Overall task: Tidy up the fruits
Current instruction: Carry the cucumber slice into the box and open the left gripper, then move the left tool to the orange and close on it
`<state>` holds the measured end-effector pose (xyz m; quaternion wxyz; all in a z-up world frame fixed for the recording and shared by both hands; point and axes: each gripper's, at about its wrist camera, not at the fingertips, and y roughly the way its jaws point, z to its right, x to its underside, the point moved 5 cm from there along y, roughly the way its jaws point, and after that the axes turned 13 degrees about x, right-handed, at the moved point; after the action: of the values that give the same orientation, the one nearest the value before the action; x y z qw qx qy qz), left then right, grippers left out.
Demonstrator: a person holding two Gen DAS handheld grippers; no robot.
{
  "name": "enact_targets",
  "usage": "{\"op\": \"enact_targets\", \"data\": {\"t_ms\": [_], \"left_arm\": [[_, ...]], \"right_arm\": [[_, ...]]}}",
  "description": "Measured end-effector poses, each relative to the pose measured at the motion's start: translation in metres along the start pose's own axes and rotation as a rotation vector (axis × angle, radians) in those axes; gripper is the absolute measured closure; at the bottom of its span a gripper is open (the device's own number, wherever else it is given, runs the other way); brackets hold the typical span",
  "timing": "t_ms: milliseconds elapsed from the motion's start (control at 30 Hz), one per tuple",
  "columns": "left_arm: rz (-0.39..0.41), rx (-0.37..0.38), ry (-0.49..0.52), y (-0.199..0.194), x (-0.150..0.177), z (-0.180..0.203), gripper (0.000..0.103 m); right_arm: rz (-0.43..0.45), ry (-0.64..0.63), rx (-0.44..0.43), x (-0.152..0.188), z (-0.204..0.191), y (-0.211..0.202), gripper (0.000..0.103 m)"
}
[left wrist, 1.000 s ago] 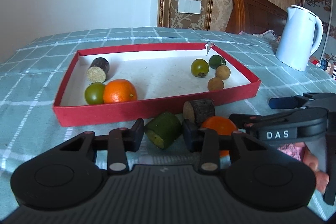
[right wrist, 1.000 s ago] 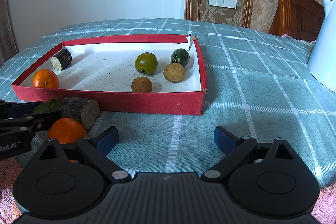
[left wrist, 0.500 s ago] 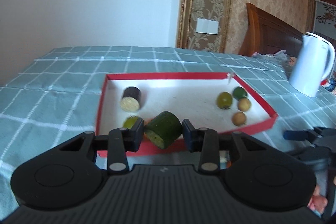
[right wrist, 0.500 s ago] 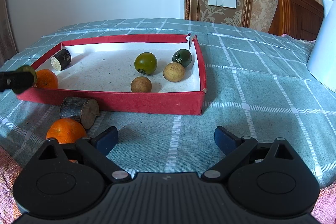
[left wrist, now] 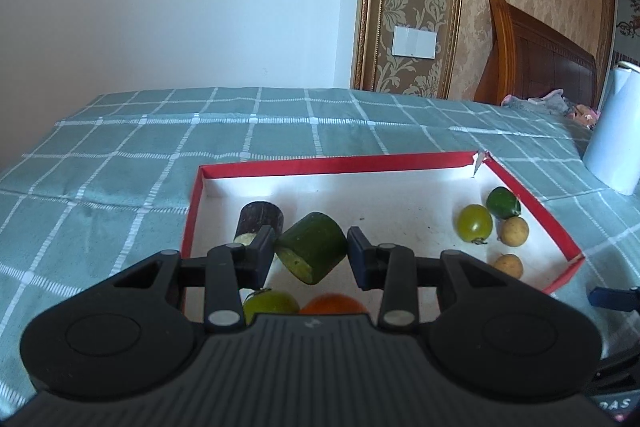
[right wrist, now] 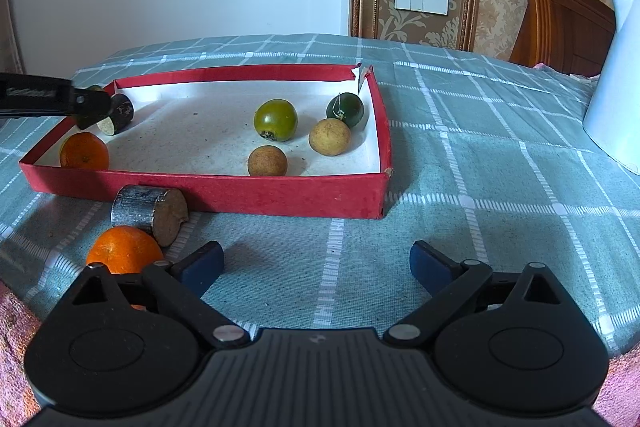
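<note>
My left gripper (left wrist: pixel 311 251) is shut on a green cucumber chunk (left wrist: pixel 312 247) and holds it in the air over the left end of the red tray (left wrist: pixel 340 163). Below it lie a dark cut chunk (left wrist: pixel 260 221), a green fruit (left wrist: pixel 272 303) and an orange (left wrist: pixel 334 303). At the tray's right end sit a green tomato (left wrist: pixel 475 223), a dark green fruit (left wrist: pixel 503 202) and two brown longans (left wrist: pixel 514 231). My right gripper (right wrist: pixel 316 263) stands open over the tablecloth in front of the tray. A second orange (right wrist: pixel 124 253) and a brown chunk (right wrist: pixel 150 209) lie on the cloth to its left.
A white kettle (right wrist: pixel 616 87) stands on the checked cloth to the right of the tray. A wooden headboard (left wrist: pixel 536 63) and a wall rise behind the table. The tray's near wall (right wrist: pixel 280 193) stands between the loose fruit and the tray floor.
The left gripper has lifted the cucumber chunk off the cloth and carried it forward over the tray's left end. The right gripper has stayed where it was.
</note>
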<state>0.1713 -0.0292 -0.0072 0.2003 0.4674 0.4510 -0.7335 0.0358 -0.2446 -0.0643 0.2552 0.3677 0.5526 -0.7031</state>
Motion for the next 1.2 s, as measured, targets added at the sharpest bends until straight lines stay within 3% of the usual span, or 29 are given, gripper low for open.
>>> {"op": "enact_targets", "data": {"t_ms": [567,833,933,1033,1200], "left_arm": [[-0.042,-0.023,-0.005,0.032,0.007,-0.008,0.067],[-0.049,-0.011,-0.053,0.034,0.013,-0.017,0.064],[-0.043,-0.025,-0.061,0.027,0.014,-0.018,0.052],[0.0,-0.049,-0.081,0.01,0.014,-0.021,0.025],[0.094,-0.08,-0.127,-0.026,0.015,-0.027,0.021]], "right_arm": [[0.0,0.0,-0.001,0.0,0.0,0.0,0.001],[0.0,0.0,-0.001,0.0,0.001,0.001,0.001],[-0.001,0.001,-0.002,0.0,0.0,0.001,0.001],[-0.002,0.001,-0.002,0.001,0.0,0.002,0.0],[-0.002,0.001,-0.002,0.001,0.0,0.001,0.0]]}}
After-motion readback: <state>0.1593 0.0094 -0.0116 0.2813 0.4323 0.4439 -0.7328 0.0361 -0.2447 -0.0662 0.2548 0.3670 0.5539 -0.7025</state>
